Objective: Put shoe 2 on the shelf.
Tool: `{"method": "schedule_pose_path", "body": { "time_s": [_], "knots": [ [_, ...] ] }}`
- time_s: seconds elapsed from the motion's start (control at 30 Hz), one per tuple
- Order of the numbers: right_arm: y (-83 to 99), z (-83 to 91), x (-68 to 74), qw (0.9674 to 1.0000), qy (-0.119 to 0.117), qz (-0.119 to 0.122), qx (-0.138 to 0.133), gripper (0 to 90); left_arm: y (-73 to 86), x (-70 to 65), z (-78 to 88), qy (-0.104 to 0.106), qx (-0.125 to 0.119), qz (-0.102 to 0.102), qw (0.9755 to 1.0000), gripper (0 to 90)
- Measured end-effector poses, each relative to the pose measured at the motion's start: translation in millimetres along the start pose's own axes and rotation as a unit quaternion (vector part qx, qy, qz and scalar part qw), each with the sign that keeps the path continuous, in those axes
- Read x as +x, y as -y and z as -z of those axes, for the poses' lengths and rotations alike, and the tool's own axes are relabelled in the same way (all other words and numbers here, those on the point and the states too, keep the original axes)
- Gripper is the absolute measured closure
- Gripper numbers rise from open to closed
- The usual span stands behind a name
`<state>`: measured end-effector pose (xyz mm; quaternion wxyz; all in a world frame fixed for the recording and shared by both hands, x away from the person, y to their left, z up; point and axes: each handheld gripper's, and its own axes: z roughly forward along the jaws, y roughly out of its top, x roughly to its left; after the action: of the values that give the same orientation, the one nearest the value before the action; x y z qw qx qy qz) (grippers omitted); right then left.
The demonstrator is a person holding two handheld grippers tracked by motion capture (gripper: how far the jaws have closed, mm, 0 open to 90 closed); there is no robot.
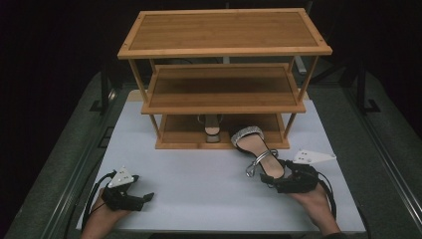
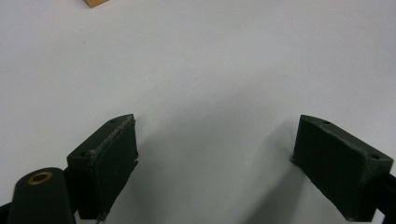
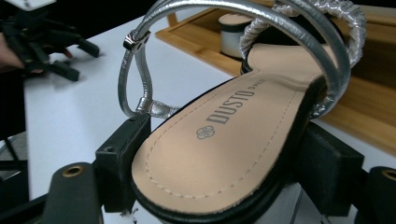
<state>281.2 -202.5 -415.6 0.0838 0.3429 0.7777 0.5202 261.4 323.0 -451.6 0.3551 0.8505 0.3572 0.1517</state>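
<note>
Heel-first in my right gripper (image 1: 278, 180) sits a silver sandal (image 1: 256, 152), its toe toward twelve o'clock nearing the rack's (image 1: 224, 89) bottom shelf where its mate (image 1: 212, 130) stands, while my left gripper (image 1: 142, 197) waits wide and empty.

White table (image 1: 199, 189) on grey floor (image 1: 59, 149); dark room, black backdrop behind

Sandal (image 1: 259, 152): tan insole with dark lettering and a flower mark, black sole edge, shiny silver straps, glittery silver toe band
Second shoe (image 1: 212, 130) on the bottom shelf: tan and black, white at the front
Shelf rack (image 1: 224, 50): warm honey-brown wood
Worktop (image 1: 199, 174): plain white
Left gripper (image 1: 142, 198): black with a pale grey plate
Right gripper (image 1: 272, 178): black, same grey plate
Jaws: matte black
</note>
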Motion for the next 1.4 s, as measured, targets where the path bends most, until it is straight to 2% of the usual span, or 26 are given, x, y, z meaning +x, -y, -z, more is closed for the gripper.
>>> {"method": "schedule_pose_path", "body": {
  "time_s": [0.5, 0.77, 0.83, 1.0, 1.1, 1.27, 1.4],
  "knots": [
    [-22.1, -30.8, -30.6, 0.9984, 0.051, -0.016, -0.019, 24.5, 0.0, 0.0, -0.2, 0.000, -0.002, 0.001, 1.0000, 12.7],
    [-33.3, -49.2, -43.3, 0.9972, 0.065, -0.025, -0.027, 24.5, 0.1, 0.0, -0.2, 0.000, -0.002, 0.001, 1.0000, 12.7],
    [-34.3, -55.0, -47.8, 0.9968, 0.066, -0.028, -0.036, 24.5, 0.1, 0.0, -0.2, 0.000, -0.002, 0.001, 1.0000, 12.7],
    [-38.8, -71.6, -55.7, 0.9956, 0.081, -0.037, -0.028, 24.5, 0.0, 0.0, 0.0, 0.000, -0.001, 0.001, 1.0000, 12.7],
    [-40.6, -80.3, -58.6, 0.9947, 0.086, -0.045, -0.034, 24.5, 0.0, 0.1, 0.0, 0.000, 0.000, 0.001, 1.0000, 12.7],
    [-43.9, -94.5, -63.7, 0.9935, 0.094, -0.046, -0.044, 24.5, -0.1, 0.2, 0.0, 0.000, 0.000, 0.000, 1.0000, 12.7],
    [-43.1, -105.7, -66.5, 0.9921, 0.100, -0.058, -0.049, 24.5, -0.1, 0.1, 0.0, 0.000, 0.000, 0.001, 1.0000, 12.6]
  ]
}}
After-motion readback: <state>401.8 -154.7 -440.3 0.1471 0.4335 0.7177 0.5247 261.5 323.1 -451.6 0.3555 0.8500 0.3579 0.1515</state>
